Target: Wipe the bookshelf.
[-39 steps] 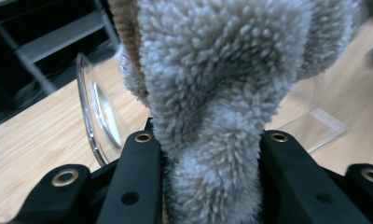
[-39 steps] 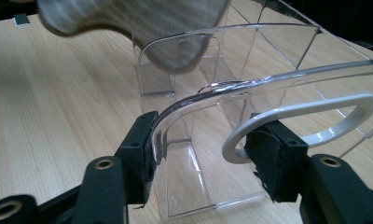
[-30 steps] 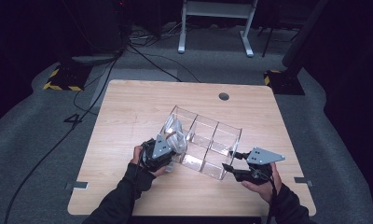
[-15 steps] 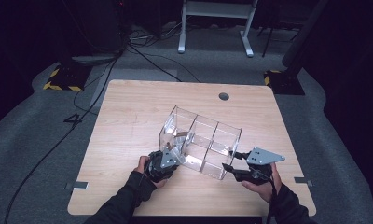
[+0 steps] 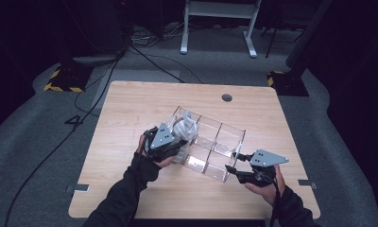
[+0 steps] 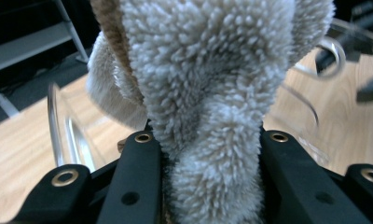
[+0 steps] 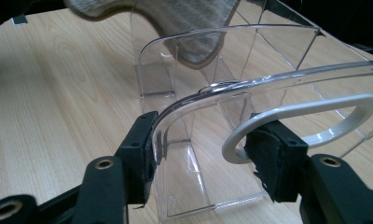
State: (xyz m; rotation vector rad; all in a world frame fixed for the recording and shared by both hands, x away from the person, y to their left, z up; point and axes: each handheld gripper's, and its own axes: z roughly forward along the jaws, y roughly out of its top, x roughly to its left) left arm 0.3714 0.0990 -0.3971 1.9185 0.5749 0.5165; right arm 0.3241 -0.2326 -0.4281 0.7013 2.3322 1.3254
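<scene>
Fluffy grey sock hung clamped in the left gripper above the clear organizer, seemingly not yet tucked in; right gripper gripped the organizer's corner.

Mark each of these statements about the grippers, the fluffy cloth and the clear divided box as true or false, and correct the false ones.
1. The left gripper is shut on a fluffy grey-white cloth. True.
2. The cloth lies flat on the wooden table. False: it is held up at the left end of the clear divided organizer box.
3. The right gripper clamps the organizer box at its rim and white handle. True.
4. The organizer box is opaque black. False: it is clear plastic with dividers.
5. The right gripper holds a second cloth. False: it grips only the box.
</scene>
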